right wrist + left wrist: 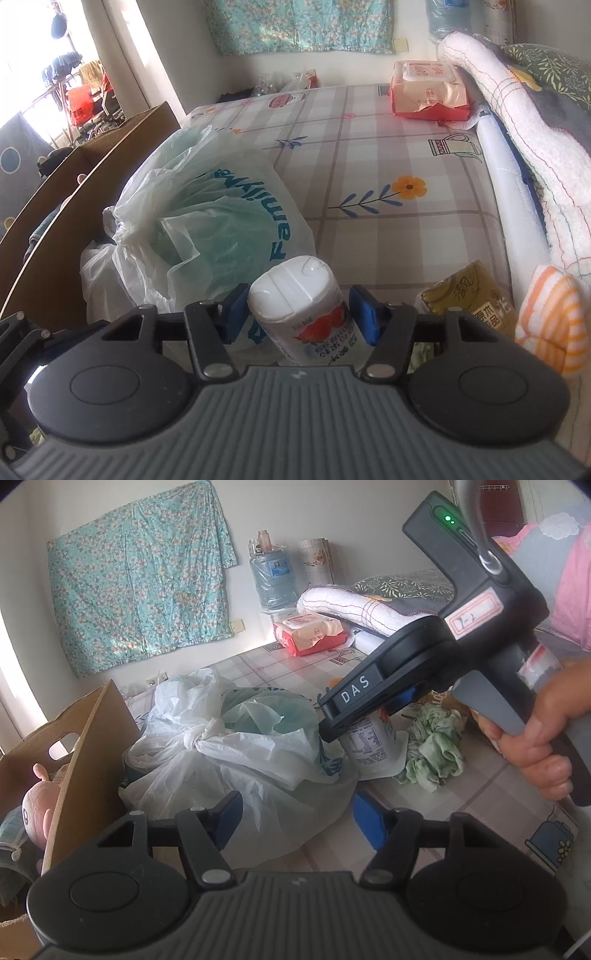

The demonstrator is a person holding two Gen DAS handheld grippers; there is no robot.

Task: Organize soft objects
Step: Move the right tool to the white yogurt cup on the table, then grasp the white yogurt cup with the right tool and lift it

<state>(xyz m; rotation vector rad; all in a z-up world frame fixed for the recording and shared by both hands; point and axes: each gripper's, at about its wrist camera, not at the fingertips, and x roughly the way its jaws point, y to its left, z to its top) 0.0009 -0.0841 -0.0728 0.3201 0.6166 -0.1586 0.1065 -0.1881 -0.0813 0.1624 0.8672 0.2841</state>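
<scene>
The white canister, a wipes-type tub with a flip lid and red fruit print, is seen at six o'clock in the right wrist view, tilted with its lid toward the camera, lying on the checked bed sheet. It is framed by the right gripper: one blue pad is set at nine o'clock of the tub and the other at three o'clock, both very close to its wall. Whether the pads already press on it cannot be told; a thin gap seems to remain on each side.

In the left wrist view the same tub is found at three o'clock of the tied plastic bags, and the right gripper's black finger is laid over its top. The left gripper is held with fingers apart and nothing clamped; only the loose skirt of the bags lies between them.

For the step in hand, judged to be the grasp of the tub, the pads are best closed squarely on the cylindrical wall below the lid, so the slick round body is not squeezed out forward. The bag film at nine o'clock should be kept out of the pinch. The crumpled green cloth at three o'clock of the tub is left clear. The cardboard box, at nine o'clock of the bags, is judged the likely destination.
</scene>
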